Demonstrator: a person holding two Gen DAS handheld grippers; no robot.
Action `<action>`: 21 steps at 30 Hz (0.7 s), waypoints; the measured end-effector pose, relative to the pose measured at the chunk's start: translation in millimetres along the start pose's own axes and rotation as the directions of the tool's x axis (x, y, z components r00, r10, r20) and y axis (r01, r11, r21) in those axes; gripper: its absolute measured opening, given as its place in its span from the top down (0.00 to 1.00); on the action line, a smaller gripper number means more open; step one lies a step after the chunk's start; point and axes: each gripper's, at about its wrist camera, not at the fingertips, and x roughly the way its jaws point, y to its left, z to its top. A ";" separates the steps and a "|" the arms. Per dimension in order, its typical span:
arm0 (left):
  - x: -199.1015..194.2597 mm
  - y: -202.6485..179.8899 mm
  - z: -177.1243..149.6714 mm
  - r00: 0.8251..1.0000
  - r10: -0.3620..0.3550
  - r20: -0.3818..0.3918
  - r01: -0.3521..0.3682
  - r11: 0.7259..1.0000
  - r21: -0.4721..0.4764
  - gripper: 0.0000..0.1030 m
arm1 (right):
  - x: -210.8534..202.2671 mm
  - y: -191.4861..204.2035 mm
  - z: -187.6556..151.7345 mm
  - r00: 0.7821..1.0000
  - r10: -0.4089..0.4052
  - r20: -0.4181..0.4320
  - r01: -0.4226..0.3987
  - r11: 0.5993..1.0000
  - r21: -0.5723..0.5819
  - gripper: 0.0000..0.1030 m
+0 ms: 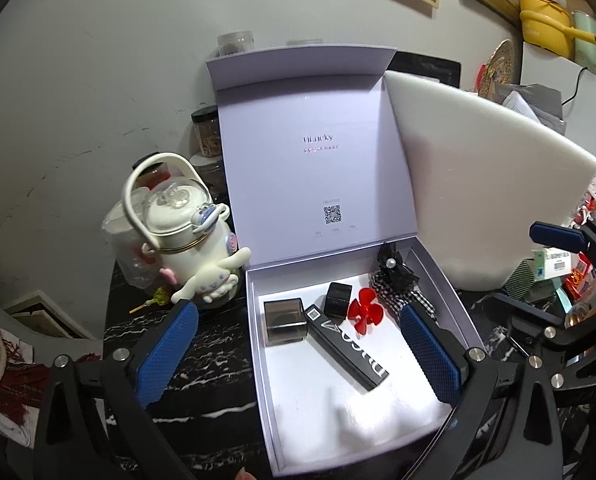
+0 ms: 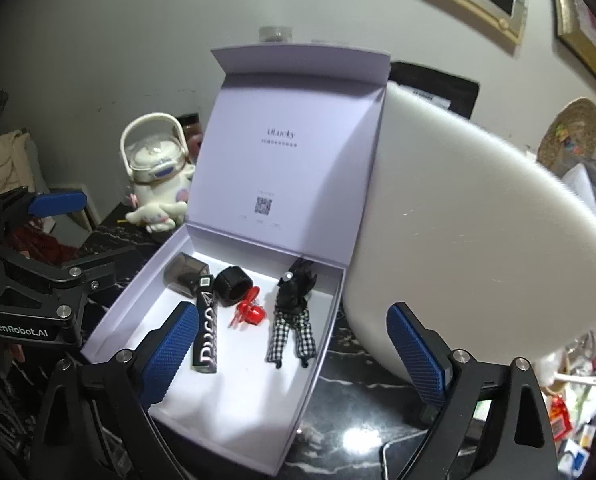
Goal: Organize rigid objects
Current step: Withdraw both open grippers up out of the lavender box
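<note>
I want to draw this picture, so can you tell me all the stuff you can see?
gift box: 1, pale lilac, lid up, on the dark marble counter
long bar: 1, black, in the box
smoky case: 1, grey, in the box
black case: 1, in the box
propeller: 1, red, in the box
checked bow: 1, black-white, in the box
foam sheet: 1, white, right of the box
character bottle: 1, cream, left of the box
left gripper: blue pads, jaws open
right gripper: blue pads, jaws open
</note>
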 end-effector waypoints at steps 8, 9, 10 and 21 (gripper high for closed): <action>-44.8 -1.3 -12.1 0.999 0.005 0.048 -0.005 1.000 0.002 0.00 | -41.8 8.4 -8.7 0.999 -0.020 0.050 0.020 1.000 -0.006 0.04; -49.4 -1.9 -14.3 0.999 0.007 0.052 -0.008 1.000 0.005 0.00 | -47.1 10.0 -10.5 0.998 -0.022 0.056 0.022 1.000 -0.007 0.04; -55.1 -3.1 -17.1 0.998 0.012 0.056 -0.012 1.000 0.008 0.00 | -50.6 11.2 -12.0 0.998 -0.023 0.060 0.023 1.000 -0.007 0.04; -99.2 -12.8 -48.9 0.998 -0.005 0.070 0.005 1.000 -0.004 0.00 | -96.2 31.6 -36.6 0.996 -0.035 0.088 0.038 0.999 -0.026 0.03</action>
